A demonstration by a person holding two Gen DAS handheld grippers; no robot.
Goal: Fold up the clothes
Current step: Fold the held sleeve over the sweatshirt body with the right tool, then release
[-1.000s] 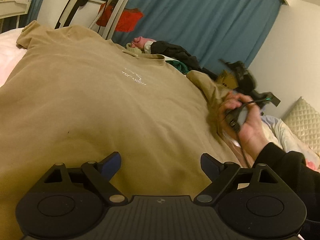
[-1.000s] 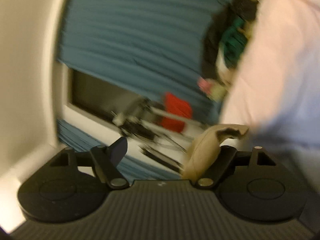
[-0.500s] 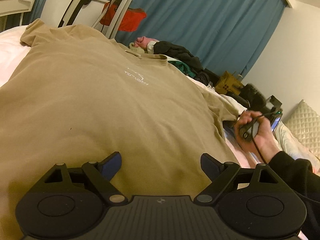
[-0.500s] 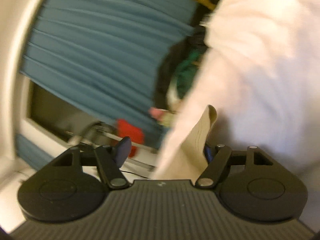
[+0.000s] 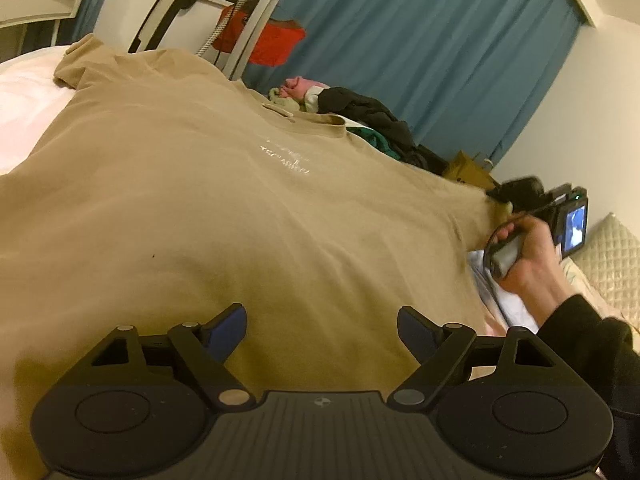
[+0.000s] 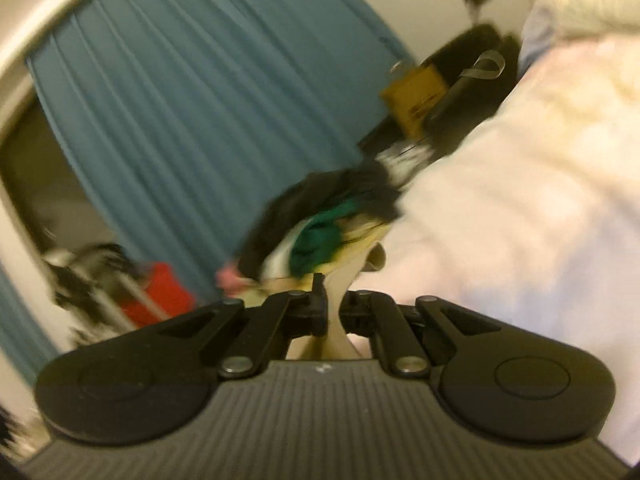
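Curtain (image 5: pixel 420 60): blue, along the far wall
Frame (image 5: pixel 244 20): metal, left of the curtain
Red cloth (image 5: pixel 272 38): on the frame
Cardboard box (image 5: pixel 470 168): below the curtain's right end
Pillow (image 5: pixel 612 256): quilted, right of the curtain

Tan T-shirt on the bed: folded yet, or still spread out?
Spread out. The tan T-shirt lies flat, front print up, no fold visible; only its sleeve is pinched in the right gripper.

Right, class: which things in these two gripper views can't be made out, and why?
- Left wrist view: white lettering on the tan T-shirt, too small to read.
- Left wrist view: T-shirt's near hem, hidden behind the left gripper.
- Right wrist view: clothes pile, motion-blurred.
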